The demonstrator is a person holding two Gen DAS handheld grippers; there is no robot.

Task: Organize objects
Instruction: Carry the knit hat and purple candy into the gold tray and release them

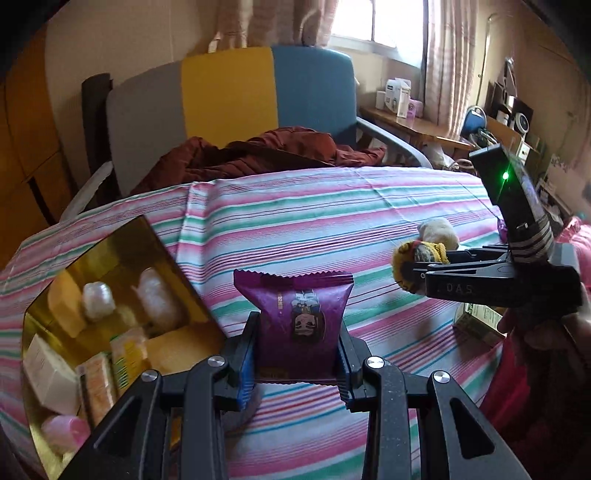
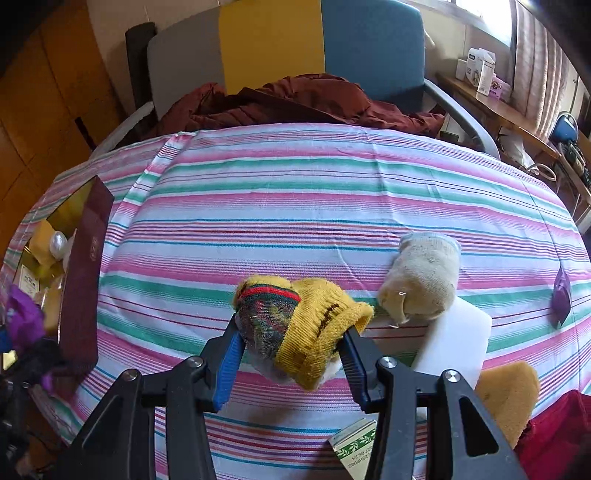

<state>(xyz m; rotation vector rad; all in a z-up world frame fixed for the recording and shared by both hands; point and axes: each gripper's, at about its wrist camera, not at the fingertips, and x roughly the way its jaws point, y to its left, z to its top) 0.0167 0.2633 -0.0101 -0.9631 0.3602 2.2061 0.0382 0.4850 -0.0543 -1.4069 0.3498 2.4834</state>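
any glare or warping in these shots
Left wrist view: the window is blown out white, and the gold box mirrors its contents. Right wrist view: the fisheye bends the striped cloth into a dome, with dark corners.

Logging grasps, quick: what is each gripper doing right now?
Left gripper: closed on the purple snack packet.
Right gripper: closed on the yellow rolled sock.

purple snack packet [image 1: 293, 325], yellow rolled sock [image 2: 306, 328], pink-green striped cloth [image 2: 314, 206].
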